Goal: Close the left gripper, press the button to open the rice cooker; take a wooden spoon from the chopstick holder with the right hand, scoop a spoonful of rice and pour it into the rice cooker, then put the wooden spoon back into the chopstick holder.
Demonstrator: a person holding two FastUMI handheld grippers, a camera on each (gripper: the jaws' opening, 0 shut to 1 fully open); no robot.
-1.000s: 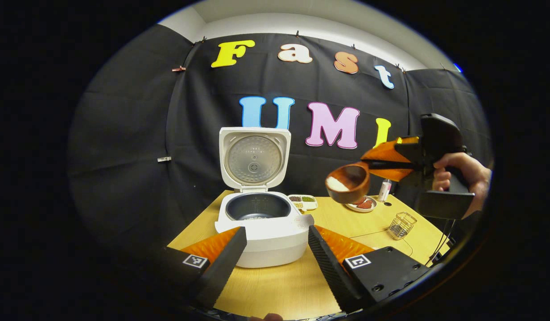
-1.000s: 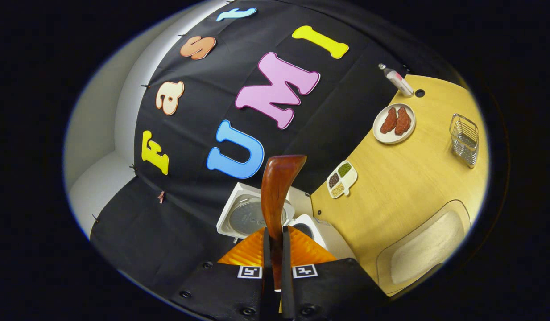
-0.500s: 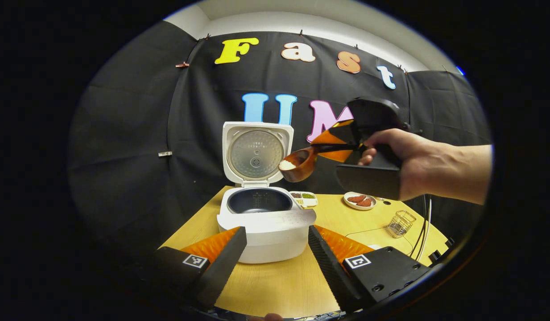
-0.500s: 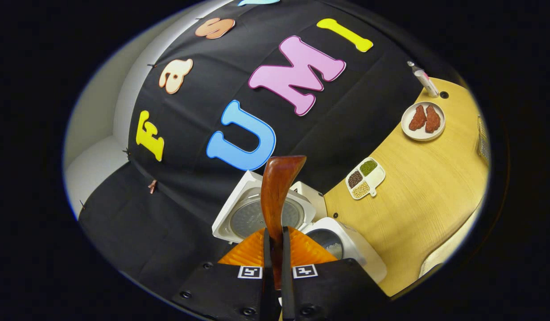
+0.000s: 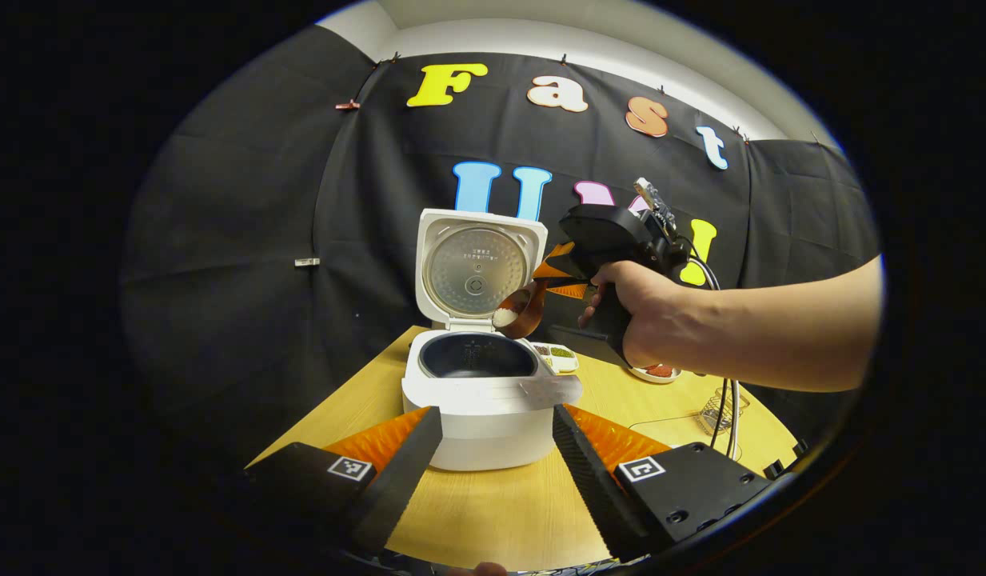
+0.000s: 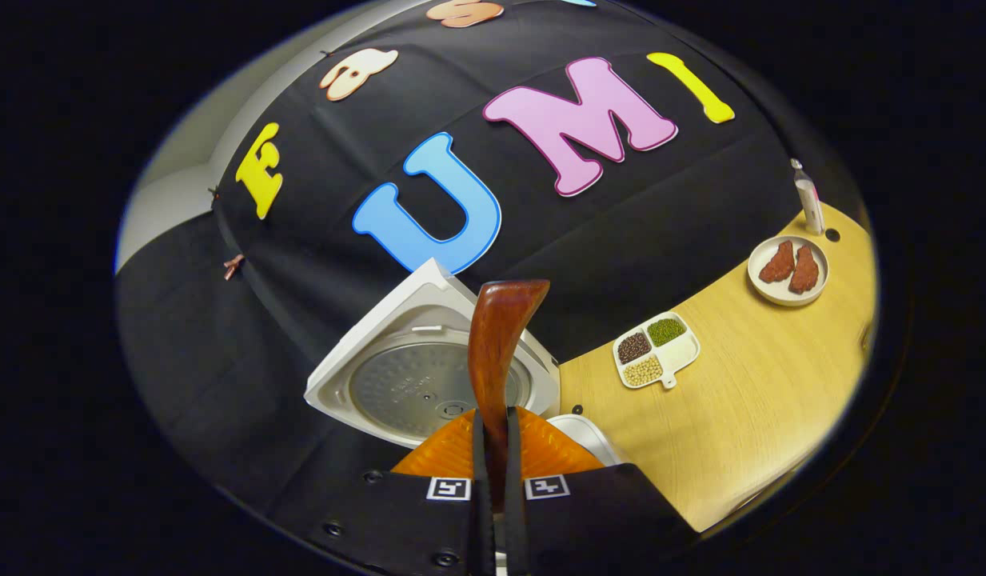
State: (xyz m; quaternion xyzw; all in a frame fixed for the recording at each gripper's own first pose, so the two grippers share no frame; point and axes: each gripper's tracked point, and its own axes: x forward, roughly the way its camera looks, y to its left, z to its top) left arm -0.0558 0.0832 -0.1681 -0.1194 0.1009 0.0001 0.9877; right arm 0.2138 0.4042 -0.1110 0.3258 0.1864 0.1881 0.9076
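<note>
The white rice cooker [image 5: 481, 416] stands on the wooden table with its lid [image 5: 477, 268] raised and its dark pot open. My left gripper [image 5: 493, 464] hangs open in front of the cooker, nothing between its fingers. Above the pot's right rim hovers the wooden spoon [image 5: 520, 312] with white rice in its bowl, held by my right gripper [image 5: 558, 277] in a person's hand. In the right gripper view my right gripper [image 6: 493, 448] is shut on the spoon's handle [image 6: 496, 344], and the cooker lid [image 6: 417, 376] lies just beyond it.
A divided dish of beans [image 6: 652, 356] and a plate with two red pieces [image 6: 788, 268] sit on the table behind the cooker. A small bottle [image 6: 806, 200] stands by the wall. A wire holder [image 5: 716, 412] stands at the table's right, behind a cable.
The right gripper has carried the spoon of rice leftward and down, from beside the lid to just over the pot's right rim. The left gripper has stayed open in front of the cooker.
</note>
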